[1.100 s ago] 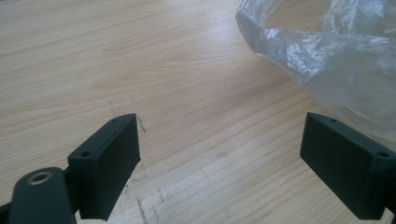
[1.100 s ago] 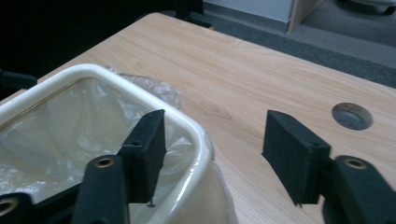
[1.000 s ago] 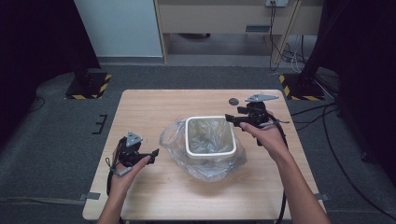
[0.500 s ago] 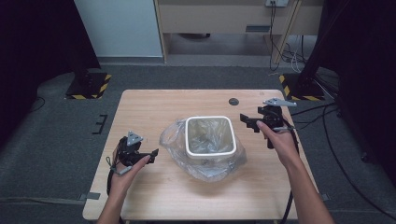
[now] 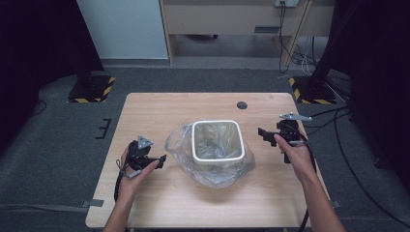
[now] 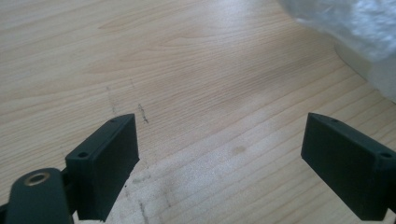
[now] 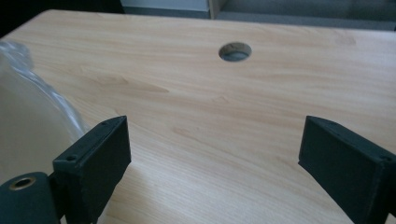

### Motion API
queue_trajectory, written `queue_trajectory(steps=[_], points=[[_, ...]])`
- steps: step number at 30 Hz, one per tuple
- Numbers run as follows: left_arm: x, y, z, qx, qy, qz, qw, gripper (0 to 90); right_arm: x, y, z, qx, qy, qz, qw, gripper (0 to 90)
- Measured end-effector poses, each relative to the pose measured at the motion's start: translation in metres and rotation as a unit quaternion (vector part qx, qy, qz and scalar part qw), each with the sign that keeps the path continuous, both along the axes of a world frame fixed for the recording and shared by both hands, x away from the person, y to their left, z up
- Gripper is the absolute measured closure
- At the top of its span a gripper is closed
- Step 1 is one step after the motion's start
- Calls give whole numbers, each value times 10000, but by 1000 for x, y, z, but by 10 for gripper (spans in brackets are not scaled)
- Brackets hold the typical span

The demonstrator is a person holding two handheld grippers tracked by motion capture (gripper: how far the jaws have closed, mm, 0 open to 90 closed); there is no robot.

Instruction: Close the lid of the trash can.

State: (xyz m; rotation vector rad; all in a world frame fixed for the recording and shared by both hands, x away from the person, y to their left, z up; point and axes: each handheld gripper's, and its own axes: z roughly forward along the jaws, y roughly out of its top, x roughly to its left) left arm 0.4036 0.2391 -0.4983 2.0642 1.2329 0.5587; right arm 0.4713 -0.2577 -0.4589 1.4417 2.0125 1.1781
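A small white-rimmed bin (image 5: 216,141) lined with a clear plastic bag (image 5: 212,169) stands at the middle of the wooden table (image 5: 193,203). My left gripper (image 5: 162,160) rests low on the table left of the bin, open, with bare wood between its jaws (image 6: 219,135); the bag (image 6: 355,23) shows at the upper right of the left gripper view. My right gripper (image 5: 263,135) sits right of the bin, apart from it. Its jaws have just been opening and now stand wide with nothing between them (image 7: 215,140). The bag (image 7: 28,112) lies at their left.
A round cable hole (image 5: 241,105) (image 7: 235,51) sits near the table's far edge. Dark stands with yellow-black striped bases (image 5: 92,89) (image 5: 309,89) stand on the floor beyond both far corners. A wooden cabinet (image 5: 241,19) is at the back.
My right gripper has moved away from the bin's right rim, going right and down toward the table, and its jaws have spread. The left gripper has stayed where it was.
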Motion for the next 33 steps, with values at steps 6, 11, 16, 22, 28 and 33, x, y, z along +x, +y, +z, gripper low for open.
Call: queue_trajectory(steps=[6, 11, 16, 22, 28, 33], points=[[9, -4, -10, 119, 154, 30, 9998, 103, -1, -3, -23, -188, 312, -85, 9993, 92], [16, -4, -18, 183, 279, 77, 9994, 103, -3, -5, -39, -335, 500, -187, 9980, 96], [21, -1, -24, 257, 318, 164, 9990, 103, -2, -11, -49, -473, 579, -364, 9965, 100], [24, 0, -30, 218, 397, 203, 9988, 93, -3, -14, -62, -639, 604, -584, 9944, 106], [25, 1, -33, 51, 372, 160, 9992, 63, -5, -14, -73, -913, 629, -603, 9920, 108], [25, 0, -36, 20, 311, 100, 9995, 6, -10, -15, -79, -1016, 471, -610, 9918, 95]])
